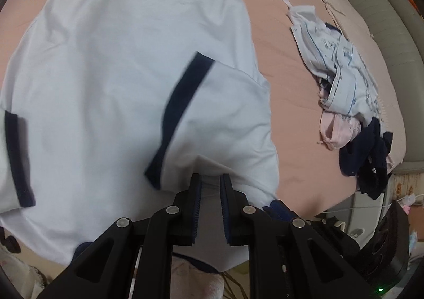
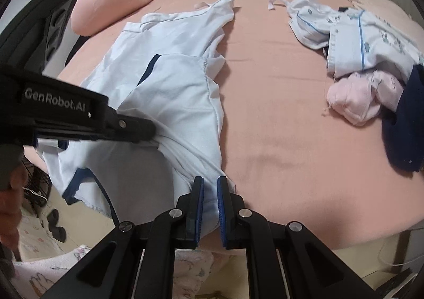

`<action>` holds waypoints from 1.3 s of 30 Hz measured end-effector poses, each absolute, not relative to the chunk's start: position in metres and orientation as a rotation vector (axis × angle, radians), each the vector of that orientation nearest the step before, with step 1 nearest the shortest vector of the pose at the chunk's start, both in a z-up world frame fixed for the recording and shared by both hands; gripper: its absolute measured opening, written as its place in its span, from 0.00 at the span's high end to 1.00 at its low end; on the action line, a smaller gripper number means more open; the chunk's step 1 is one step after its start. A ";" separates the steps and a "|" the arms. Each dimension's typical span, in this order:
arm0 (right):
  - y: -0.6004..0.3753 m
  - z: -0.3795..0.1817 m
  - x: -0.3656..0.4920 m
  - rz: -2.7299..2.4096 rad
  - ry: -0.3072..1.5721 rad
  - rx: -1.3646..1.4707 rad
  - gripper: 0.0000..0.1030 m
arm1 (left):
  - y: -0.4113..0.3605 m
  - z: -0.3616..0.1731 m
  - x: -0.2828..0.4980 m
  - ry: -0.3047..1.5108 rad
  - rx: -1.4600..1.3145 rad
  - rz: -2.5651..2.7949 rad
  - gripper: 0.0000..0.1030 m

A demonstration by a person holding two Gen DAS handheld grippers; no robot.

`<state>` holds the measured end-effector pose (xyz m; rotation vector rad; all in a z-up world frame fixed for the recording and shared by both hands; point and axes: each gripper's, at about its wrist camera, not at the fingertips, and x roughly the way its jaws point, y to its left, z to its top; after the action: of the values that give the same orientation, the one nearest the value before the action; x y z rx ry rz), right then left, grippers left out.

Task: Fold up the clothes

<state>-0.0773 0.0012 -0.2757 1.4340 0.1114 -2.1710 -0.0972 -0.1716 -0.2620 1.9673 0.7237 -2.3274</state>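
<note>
Both grippers, left (image 1: 210, 179) and right (image 2: 210, 182), pinch the near edge of the white shirt (image 1: 119, 66) spread on the pink bed (image 2: 278, 113), left of the clothes pile (image 2: 365, 60); light, limp cloth, probably best gripped at hems or corners.

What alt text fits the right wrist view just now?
Right tongs pinch the near edge of a pale blue shirt spread on a pink bed, the left tongs gripping it alongside. A heap of clothes lies at right.
</note>
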 end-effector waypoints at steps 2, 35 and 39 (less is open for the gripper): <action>-0.004 -0.271 -0.086 -2.182 0.113 1.434 0.91 | -0.179 -0.253 -0.092 0.722 1.936 -2.350 0.88; -0.110 -0.199 -0.043 -2.163 0.151 1.384 0.29 | -0.301 -0.174 0.004 0.247 1.340 -2.541 0.26; -0.124 -0.194 -0.052 -2.224 0.244 1.456 0.29 | -0.315 -0.176 0.011 0.276 1.321 -2.503 0.26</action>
<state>-0.0521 -0.1240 -0.1938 1.4556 0.2438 -2.2242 0.0106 -0.3151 -0.1762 1.3208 0.2756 -2.5031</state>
